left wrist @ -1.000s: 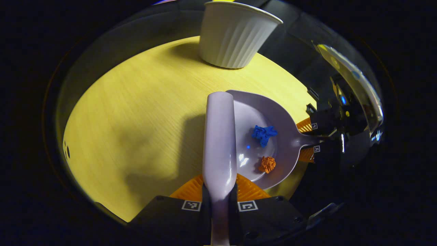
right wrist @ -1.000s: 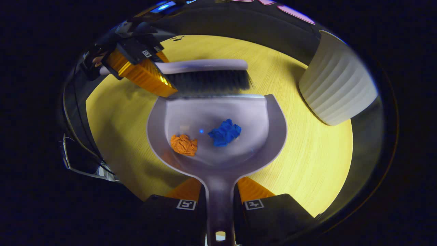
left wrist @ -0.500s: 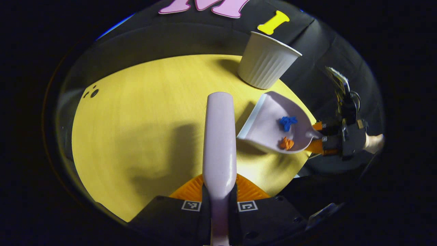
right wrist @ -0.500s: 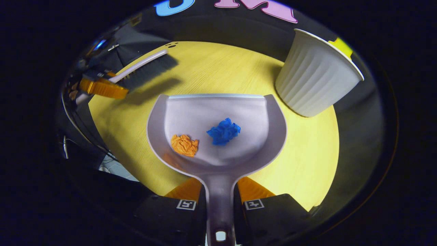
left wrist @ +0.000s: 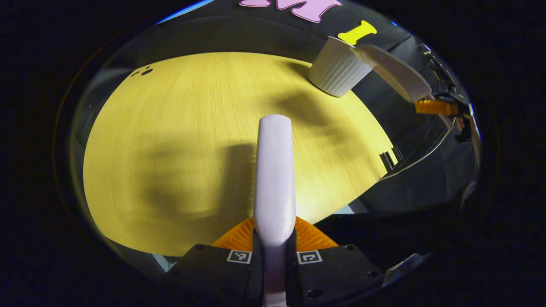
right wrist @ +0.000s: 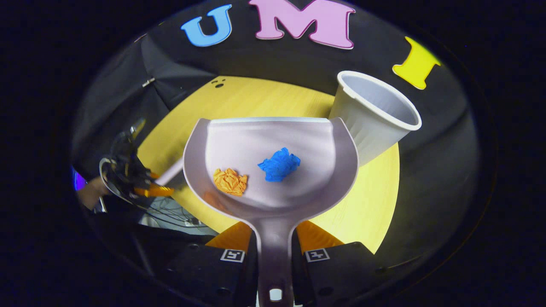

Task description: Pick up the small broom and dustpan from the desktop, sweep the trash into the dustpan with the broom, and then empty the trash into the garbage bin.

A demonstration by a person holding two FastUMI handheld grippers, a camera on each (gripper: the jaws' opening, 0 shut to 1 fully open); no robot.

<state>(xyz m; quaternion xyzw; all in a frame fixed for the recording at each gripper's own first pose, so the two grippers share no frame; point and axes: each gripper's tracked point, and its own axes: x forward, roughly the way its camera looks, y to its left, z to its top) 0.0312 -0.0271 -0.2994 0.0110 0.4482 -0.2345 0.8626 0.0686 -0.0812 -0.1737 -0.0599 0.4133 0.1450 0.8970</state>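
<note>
left tongs (left wrist: 274, 249) clamp smooth broom handle (left wrist: 274, 170) | right tongs (right wrist: 274, 249) clamp glossy dustpan (right wrist: 271, 170) | ribbed bin (right wrist: 373, 115)

glossy plastic dustpan (right wrist: 273, 145), ribbed bin (right wrist: 375, 115), wood-grain desktop (left wrist: 192, 128)
</note>
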